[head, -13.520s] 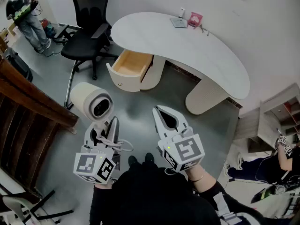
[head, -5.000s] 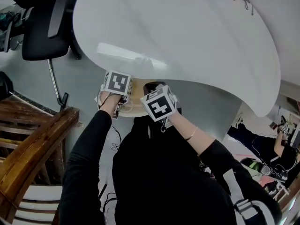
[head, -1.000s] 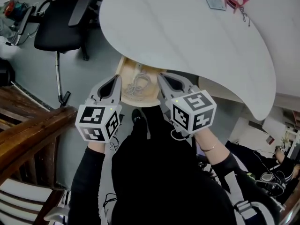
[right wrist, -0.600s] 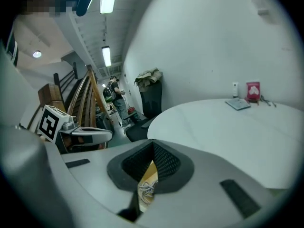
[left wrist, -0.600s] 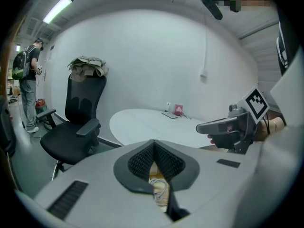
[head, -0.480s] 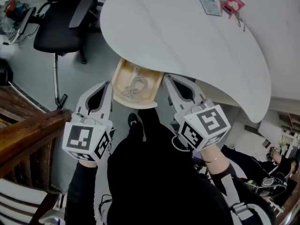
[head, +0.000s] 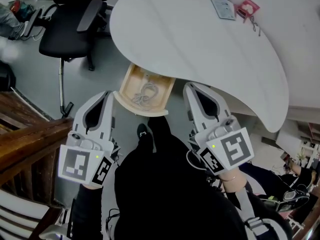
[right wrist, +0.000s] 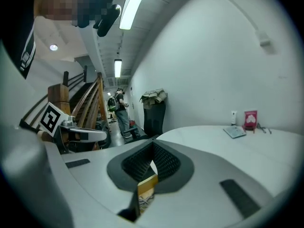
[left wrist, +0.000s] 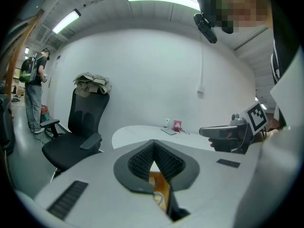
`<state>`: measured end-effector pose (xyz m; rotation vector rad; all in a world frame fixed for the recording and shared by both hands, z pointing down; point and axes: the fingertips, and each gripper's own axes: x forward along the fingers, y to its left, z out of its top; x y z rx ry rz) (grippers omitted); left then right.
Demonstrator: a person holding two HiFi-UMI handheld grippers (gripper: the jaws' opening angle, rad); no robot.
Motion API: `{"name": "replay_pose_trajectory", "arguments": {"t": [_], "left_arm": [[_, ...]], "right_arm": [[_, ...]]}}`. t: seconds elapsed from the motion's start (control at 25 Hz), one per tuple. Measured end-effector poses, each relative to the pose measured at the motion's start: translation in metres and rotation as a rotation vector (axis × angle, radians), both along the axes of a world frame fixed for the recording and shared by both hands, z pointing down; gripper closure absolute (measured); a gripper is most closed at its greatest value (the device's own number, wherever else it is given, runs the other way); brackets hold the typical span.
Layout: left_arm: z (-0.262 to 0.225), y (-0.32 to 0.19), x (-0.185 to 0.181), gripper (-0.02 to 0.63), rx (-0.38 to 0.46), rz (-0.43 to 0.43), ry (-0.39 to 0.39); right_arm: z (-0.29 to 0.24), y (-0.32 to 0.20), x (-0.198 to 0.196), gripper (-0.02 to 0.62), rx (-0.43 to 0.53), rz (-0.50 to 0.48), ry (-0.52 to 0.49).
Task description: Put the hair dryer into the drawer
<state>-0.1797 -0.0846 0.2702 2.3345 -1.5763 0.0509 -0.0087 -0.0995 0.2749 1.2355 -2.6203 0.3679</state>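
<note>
The wooden drawer [head: 127, 97] stands pulled out from under the white desk [head: 200, 39]. Inside it lies a coiled pale cord [head: 144, 91]; the hair dryer's body is hidden under the desk top. My left gripper [head: 107, 95] hangs to the drawer's left and my right gripper [head: 191, 87] to its right, both raised and apart from it. Each is shut with nothing between its fingers. In the left gripper view the left gripper [left wrist: 153, 156] shows a strip of drawer [left wrist: 159, 190] below its tips. The right gripper view shows the right gripper [right wrist: 152, 156] the same way.
A black office chair [head: 75, 29] stands left of the desk. A notebook [head: 221, 7] and a pink card [head: 248, 6] lie at the desk's far end. A wooden stair rail [head: 30, 139] runs at the lower left. A person [left wrist: 34, 94] stands far off by the wall.
Both grippers have risen and drawn back from the drawer toward the camera, spreading a little apart. The drawer and the cord in it have stayed as they were.
</note>
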Motion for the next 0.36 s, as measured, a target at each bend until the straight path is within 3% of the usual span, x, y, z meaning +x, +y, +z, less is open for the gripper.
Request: {"name": "replay_pose_trajectory", "arguments": {"t": [0.36], "left_arm": [[-0.032,0.026,-0.001,0.597,0.078,-0.013,0.015]], "right_arm": [[-0.03,0.027,0.009,0.591,0.048,0.027,-0.05]]}}
